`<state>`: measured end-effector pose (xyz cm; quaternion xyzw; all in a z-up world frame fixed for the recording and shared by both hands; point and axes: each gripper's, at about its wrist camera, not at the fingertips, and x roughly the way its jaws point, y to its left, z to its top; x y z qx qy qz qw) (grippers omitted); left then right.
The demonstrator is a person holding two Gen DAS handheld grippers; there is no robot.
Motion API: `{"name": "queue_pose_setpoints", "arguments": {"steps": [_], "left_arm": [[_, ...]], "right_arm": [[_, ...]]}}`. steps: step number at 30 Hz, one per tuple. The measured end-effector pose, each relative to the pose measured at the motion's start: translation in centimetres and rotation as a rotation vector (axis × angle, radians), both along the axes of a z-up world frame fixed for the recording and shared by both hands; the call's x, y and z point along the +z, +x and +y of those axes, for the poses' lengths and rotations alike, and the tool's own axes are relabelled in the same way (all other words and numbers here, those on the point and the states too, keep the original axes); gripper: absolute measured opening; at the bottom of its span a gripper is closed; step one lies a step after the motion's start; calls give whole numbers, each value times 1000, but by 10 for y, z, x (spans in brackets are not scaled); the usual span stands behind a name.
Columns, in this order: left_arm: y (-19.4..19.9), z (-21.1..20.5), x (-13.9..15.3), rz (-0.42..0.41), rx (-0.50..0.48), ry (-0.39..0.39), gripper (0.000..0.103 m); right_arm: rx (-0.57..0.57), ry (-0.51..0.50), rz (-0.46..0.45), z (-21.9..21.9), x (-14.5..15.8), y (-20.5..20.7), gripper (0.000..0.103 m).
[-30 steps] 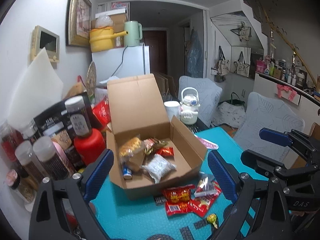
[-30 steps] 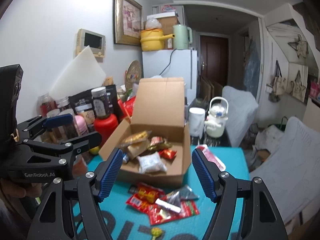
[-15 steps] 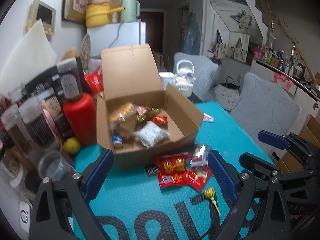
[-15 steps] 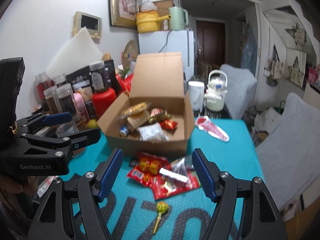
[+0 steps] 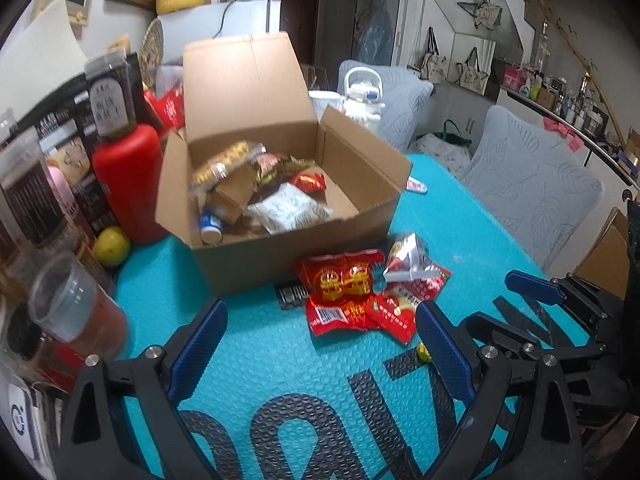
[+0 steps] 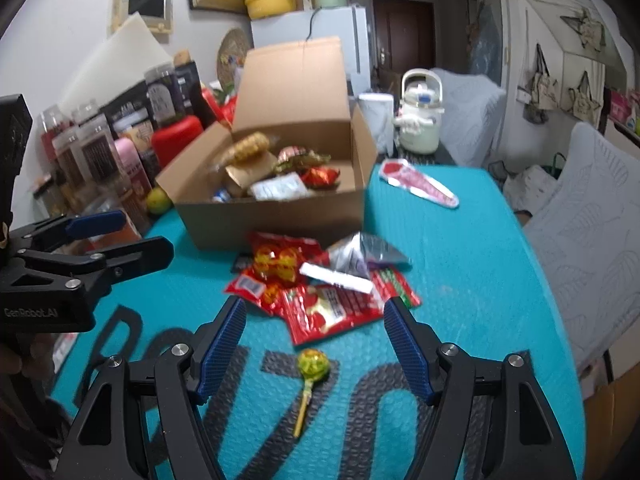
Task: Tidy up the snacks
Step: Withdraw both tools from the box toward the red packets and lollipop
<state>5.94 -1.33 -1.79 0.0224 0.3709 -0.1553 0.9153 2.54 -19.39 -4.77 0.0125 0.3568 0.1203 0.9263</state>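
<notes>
An open cardboard box [image 5: 292,258] [image 6: 276,216] with several snacks inside stands on the teal table mat. In front of it lies a pile of red snack packets [image 5: 344,292] [image 6: 324,304] with a silver packet [image 6: 356,258] on top. A yellow-green lollipop [image 6: 313,365] lies nearest me. My right gripper [image 6: 316,344] hangs open just above the lollipop, nothing between its fingers. My left gripper [image 5: 320,340] is open too, over the mat just before the red packets. A pink-and-white packet [image 6: 418,188] lies to the right of the box.
Jars, bottles, a red container [image 5: 128,184] and a lime [image 5: 111,246] crowd the table's left side. A white mug [image 6: 376,120] and a white kettle [image 6: 420,120] stand behind the box. Grey cushioned chairs [image 5: 532,196] line the table's right edge.
Both grippers have come down toward the table and tilted further downward. The box and loose packets now appear larger and closer. Nothing was gripped.
</notes>
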Motion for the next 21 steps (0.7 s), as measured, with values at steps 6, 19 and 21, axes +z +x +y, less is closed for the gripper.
{"name": "queue_pose_setpoints", "arguments": {"steps": [6,19,21], "left_arm": [[12,-1,-23,56,-4,-28,96],[49,-13,-59,151,-14,-48,96],[55,-16,-63,166,-15,-48,96]], "right_arm": [[3,-7,73,-1,-26,9,70],[43,16,204,1,-68,28,48],[61,5,223,4,-72,31,36]]}}
